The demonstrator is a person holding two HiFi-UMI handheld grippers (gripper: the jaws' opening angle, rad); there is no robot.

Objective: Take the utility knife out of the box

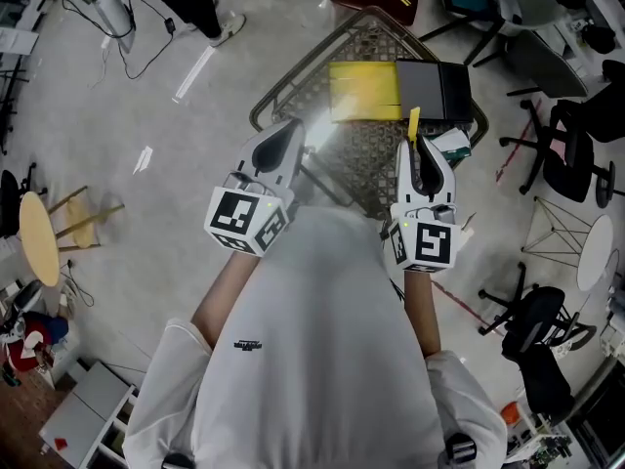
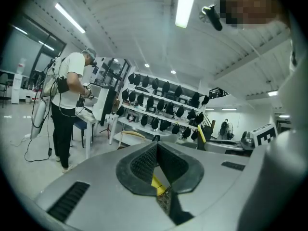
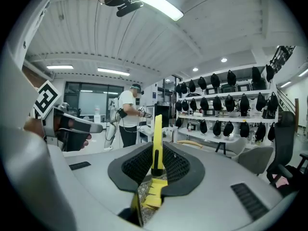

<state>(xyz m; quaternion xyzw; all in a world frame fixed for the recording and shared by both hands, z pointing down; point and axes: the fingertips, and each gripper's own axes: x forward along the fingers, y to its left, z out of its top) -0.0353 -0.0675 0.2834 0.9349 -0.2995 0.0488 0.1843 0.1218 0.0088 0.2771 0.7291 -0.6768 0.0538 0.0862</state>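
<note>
over the table (image 1: 363, 164), level right gripper (image 1: 420, 149) grips utility knife (image 1: 414, 123).

A robotics lab or workshop: wall shelves (image 3: 226, 113) hold rows of black gear, strip lights (image 2: 186, 4) hang overhead, office chairs (image 1: 574, 143) and cables (image 1: 148, 55) crowd the concrete floor (image 1: 195, 184), and another person (image 2: 67, 105) wears wired kit.
</note>
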